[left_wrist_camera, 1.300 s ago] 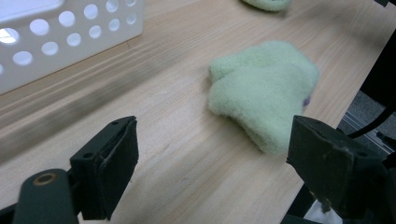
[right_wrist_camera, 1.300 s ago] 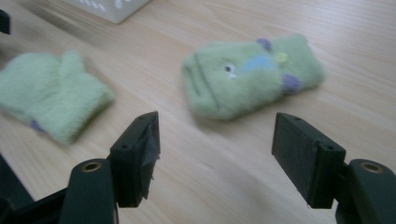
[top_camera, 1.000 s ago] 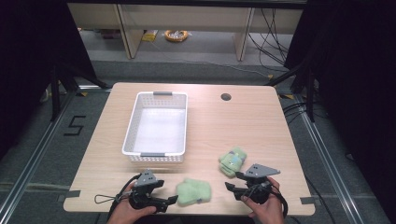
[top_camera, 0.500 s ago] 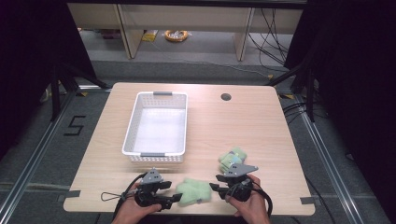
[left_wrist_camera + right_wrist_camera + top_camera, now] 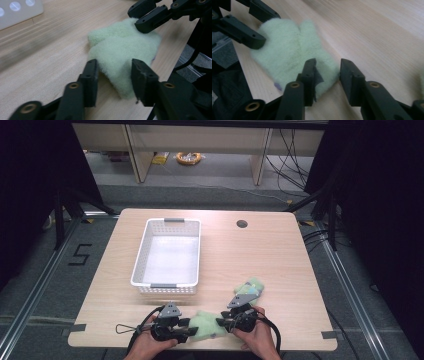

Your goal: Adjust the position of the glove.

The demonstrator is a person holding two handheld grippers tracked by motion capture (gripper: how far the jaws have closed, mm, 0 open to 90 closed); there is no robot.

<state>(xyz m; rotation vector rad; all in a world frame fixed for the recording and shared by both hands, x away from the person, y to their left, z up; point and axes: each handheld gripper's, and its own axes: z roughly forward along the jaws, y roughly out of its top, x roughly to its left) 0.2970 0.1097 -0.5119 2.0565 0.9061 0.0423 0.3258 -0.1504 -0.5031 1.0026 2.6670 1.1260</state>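
A pale green fleecy mitten (image 5: 206, 324) lies flat near the table's front edge. My left gripper (image 5: 189, 327) comes at it from the left and my right gripper (image 5: 220, 322) from the right. In the left gripper view the left gripper (image 5: 113, 81) stands open, with a corner of the mitten (image 5: 122, 47) between its jaws. In the right gripper view the right gripper (image 5: 328, 72) is open too, and the opposite edge of the mitten (image 5: 287, 47) reaches in between its jaws. Each gripper view shows the other gripper at the mitten's far side.
A white plastic basket (image 5: 141, 255) stands behind the grippers, left of centre. A second green fleecy item (image 5: 251, 287) lies just behind the right hand. A round cable hole (image 5: 242, 224) sits at the back of the table (image 5: 270, 255).
The right gripper has moved left from beside the second green item to the mitten's right edge. The left gripper has edged right onto the mitten's left corner.
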